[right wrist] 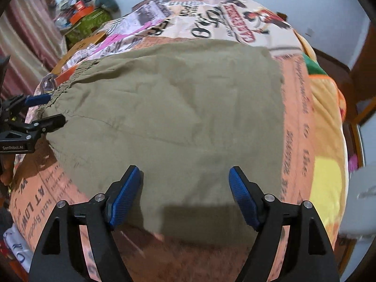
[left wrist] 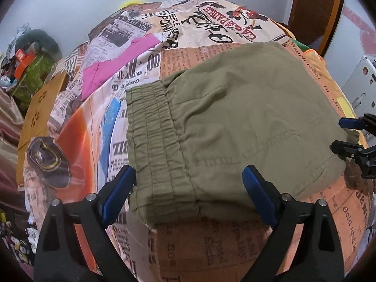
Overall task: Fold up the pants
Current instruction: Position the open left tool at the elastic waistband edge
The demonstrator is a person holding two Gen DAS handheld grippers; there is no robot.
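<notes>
Lying folded into a compact block on the newspaper-print bedspread (left wrist: 211,246), the olive pants (left wrist: 235,117) show their elastic waistband (left wrist: 152,141) stacked at the left edge, which suggests the fold is largely made. The left gripper (left wrist: 189,196) hovers at the near waistband corner with its blue pads spread wide, holding nothing; that corner is a sensible place to grip for a further fold or to square the edges. The right gripper (right wrist: 185,196) hangs over the near right part of the cloth, its fingers likewise spread and empty. Whether either pad touches the fabric is hard to say through the fisheye. A pink garment (left wrist: 112,70) lies well apart on the bedspread.
</notes>
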